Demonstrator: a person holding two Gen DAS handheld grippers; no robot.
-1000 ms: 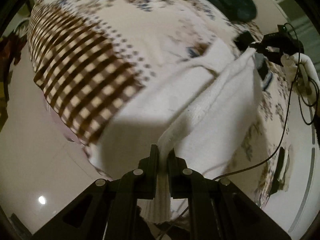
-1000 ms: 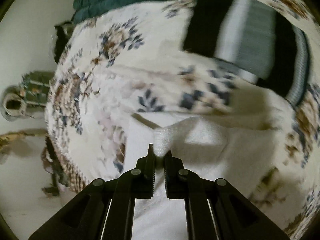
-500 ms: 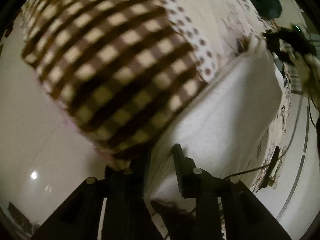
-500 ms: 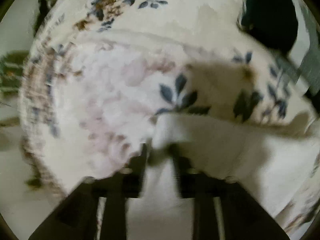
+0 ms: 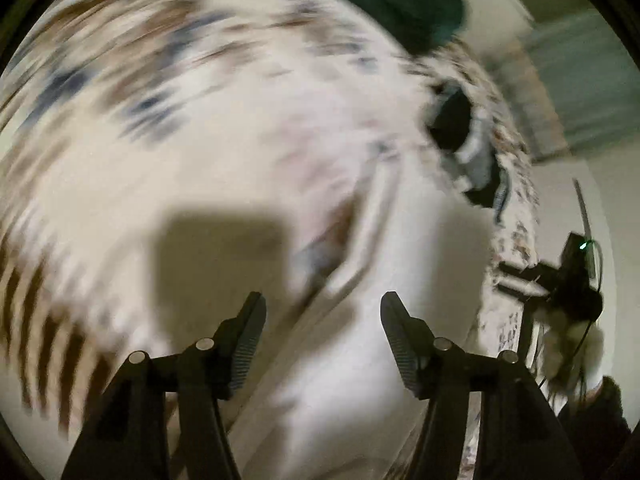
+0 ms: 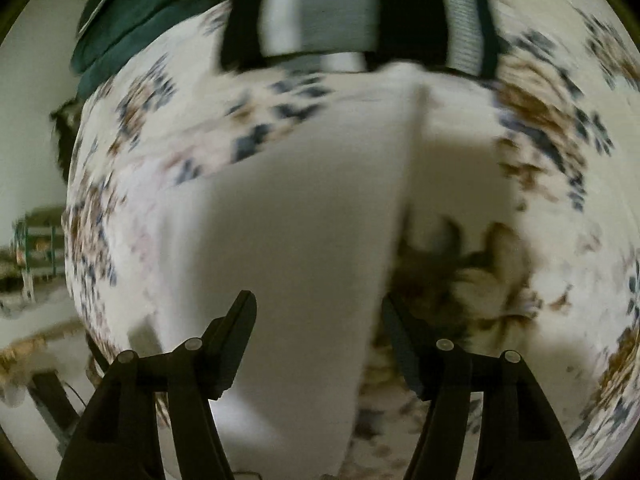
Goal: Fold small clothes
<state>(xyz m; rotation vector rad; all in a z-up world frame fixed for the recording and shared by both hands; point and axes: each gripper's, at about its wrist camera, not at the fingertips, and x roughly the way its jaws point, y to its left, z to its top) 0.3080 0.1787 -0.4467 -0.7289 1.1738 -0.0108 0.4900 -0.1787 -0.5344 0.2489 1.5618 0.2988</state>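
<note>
A white garment [image 5: 400,300] lies on the floral bedspread [image 5: 180,100], with a folded edge running up from the fingers. My left gripper [image 5: 322,320] is open and empty above it. In the right wrist view the same white garment [image 6: 288,220] lies flat under my right gripper [image 6: 316,320], which is open and empty. Both views are blurred by motion.
A black, grey and white striped garment [image 6: 352,16] lies beyond the white one; it also shows in the left wrist view [image 5: 468,140]. A dark green cloth [image 6: 152,12] lies at the far edge of the bed. A brown checked cloth [image 5: 48,340] is at the left.
Both grippers have opened and let go of the white garment, which now lies on the bed. Both have pulled back and swung over the bed.
</note>
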